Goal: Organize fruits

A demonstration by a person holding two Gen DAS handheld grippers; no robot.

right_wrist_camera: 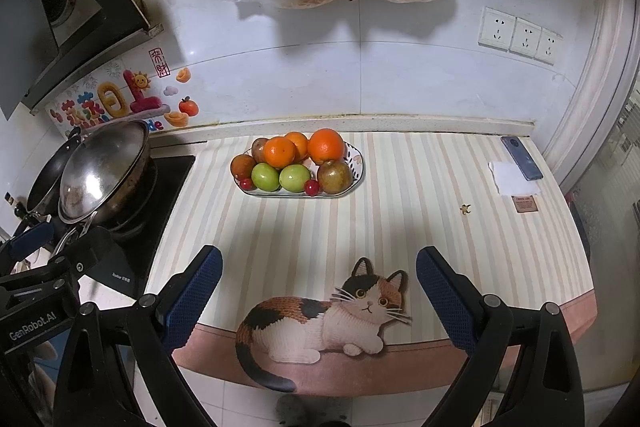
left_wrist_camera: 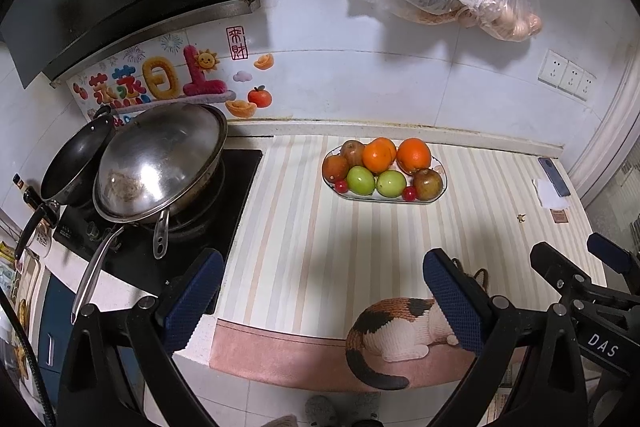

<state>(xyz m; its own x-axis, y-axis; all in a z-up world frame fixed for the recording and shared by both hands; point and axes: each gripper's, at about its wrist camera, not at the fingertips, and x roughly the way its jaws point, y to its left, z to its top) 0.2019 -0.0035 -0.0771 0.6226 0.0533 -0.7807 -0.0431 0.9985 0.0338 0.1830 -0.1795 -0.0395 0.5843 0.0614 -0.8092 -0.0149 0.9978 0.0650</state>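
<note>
Hovering released and empty over the striped surface, left tool and right tool face the oval fruit-filled plate.

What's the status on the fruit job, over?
Left hand-held gripper open, empty. Right hand-held gripper open, empty. Fruit piled on the plate, untouched. Striped mat between is bare.

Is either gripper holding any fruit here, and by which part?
Nothing is held. The left gripper and right gripper are both open and empty; all fruit sits on the plate.
</note>
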